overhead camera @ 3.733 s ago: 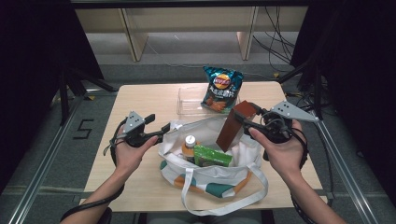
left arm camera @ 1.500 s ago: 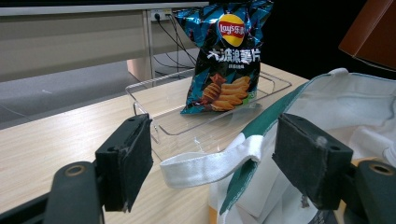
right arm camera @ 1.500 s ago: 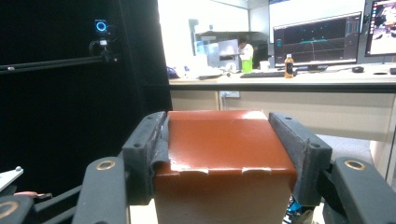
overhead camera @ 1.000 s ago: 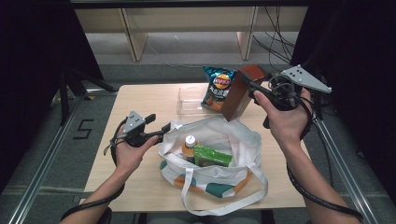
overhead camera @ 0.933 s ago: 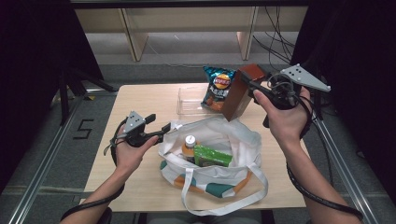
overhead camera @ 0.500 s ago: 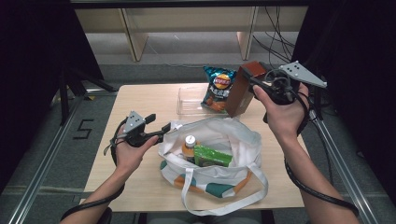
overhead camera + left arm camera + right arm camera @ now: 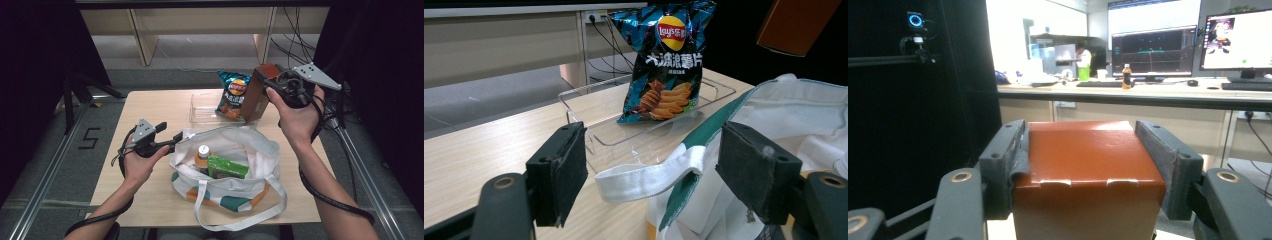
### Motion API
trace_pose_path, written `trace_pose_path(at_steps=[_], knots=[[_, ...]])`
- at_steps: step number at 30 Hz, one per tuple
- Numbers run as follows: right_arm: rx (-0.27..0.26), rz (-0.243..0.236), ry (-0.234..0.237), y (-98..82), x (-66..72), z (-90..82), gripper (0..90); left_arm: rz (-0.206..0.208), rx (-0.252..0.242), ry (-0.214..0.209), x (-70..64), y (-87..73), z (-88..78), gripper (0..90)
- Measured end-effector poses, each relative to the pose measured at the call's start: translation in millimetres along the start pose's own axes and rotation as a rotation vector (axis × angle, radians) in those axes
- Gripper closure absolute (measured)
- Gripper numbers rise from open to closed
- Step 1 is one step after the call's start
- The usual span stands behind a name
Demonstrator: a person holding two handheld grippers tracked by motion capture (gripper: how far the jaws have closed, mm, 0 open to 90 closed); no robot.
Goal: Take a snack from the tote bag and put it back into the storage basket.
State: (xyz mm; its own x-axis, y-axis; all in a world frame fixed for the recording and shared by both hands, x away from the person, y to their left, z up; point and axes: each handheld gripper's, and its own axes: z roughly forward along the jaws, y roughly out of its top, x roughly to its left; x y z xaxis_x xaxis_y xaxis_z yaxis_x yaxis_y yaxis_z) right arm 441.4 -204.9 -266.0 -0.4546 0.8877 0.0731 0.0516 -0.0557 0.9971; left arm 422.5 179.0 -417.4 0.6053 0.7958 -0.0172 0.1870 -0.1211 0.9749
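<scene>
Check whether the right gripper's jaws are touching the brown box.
Touching. In the right gripper view, the right gripper has both pads pressed against the sides of the brown box.

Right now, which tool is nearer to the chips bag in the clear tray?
The right tool. It holds the brown box just beside the chips bag. The left tool is farther away, at the rim of the white tote bag.

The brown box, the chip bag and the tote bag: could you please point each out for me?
brown box (image 7: 256, 95), high view, on its side face below the right claw.
chip bag (image 7: 664, 65), left gripper view, middle of its front.
tote bag (image 7: 250, 150), high view, on its white right wall.
</scene>
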Motion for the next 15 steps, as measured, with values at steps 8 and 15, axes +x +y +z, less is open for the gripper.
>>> trace_pose_path(at_steps=[8,15], knots=[[0.008,0.003,-0.013,-3.4,-1.7,8.0,39.7,0.002,-0.001,-0.004,-0.6,-0.3,0.5,26.9],[0.02,0.01,-0.026,-5.8,-4.7,12.2,39.7,0.005,-0.001,-0.005,-0.2,-0.5,0.7,26.8]])
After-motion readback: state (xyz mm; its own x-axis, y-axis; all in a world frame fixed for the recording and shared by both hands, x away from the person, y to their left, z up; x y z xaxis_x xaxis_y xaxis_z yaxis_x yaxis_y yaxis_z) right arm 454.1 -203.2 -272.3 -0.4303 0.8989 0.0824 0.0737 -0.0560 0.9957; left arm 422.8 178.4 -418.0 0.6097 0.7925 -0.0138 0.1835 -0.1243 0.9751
